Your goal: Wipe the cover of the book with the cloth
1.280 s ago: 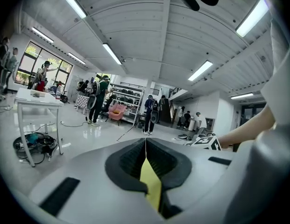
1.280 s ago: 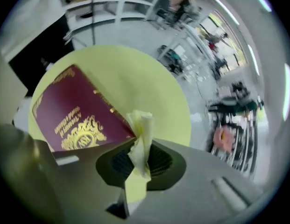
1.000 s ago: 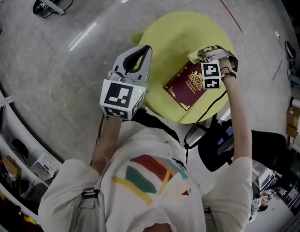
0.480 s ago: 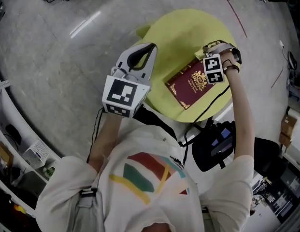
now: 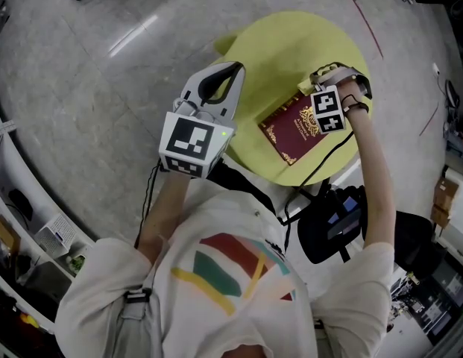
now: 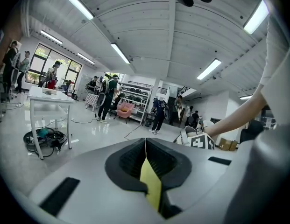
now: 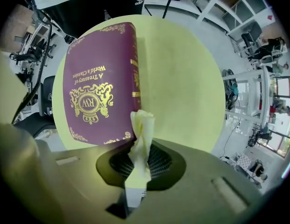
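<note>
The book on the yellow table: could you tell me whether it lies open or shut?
Shut: the book lies flat, maroon gilt cover up, spine visible, no pages spread.

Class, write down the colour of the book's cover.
The book is maroon with gold print, clearest in the right gripper view.

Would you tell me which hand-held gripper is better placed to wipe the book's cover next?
Right: the right hand-held gripper pinches the cloth beside the book; the left hand-held gripper is shut, off to the side.
</note>
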Available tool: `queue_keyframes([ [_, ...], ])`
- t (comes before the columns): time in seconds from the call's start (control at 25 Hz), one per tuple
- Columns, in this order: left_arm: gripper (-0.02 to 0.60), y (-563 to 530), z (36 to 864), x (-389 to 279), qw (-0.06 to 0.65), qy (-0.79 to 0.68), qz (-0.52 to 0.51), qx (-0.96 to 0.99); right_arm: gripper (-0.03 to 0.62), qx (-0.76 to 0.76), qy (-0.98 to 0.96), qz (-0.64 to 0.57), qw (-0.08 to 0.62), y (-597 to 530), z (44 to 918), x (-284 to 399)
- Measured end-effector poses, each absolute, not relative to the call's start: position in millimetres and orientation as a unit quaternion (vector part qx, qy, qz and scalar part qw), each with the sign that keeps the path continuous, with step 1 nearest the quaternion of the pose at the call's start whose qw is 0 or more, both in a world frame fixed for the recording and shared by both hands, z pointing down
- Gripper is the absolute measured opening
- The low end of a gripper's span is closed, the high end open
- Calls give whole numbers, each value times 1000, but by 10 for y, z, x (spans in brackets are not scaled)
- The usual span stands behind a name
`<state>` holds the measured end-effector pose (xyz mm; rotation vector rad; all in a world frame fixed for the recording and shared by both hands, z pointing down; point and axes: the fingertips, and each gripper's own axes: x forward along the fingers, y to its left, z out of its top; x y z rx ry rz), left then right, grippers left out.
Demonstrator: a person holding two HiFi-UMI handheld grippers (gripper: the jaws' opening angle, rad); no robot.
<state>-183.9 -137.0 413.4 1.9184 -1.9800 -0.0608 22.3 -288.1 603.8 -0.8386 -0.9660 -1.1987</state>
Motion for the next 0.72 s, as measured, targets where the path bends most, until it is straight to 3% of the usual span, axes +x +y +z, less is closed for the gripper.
queue_keyframes([
  [0.72,17,-1198,4015,-1949,179,-721,-41,668,28,-445,-437,-522,582,-1771,6039,106],
])
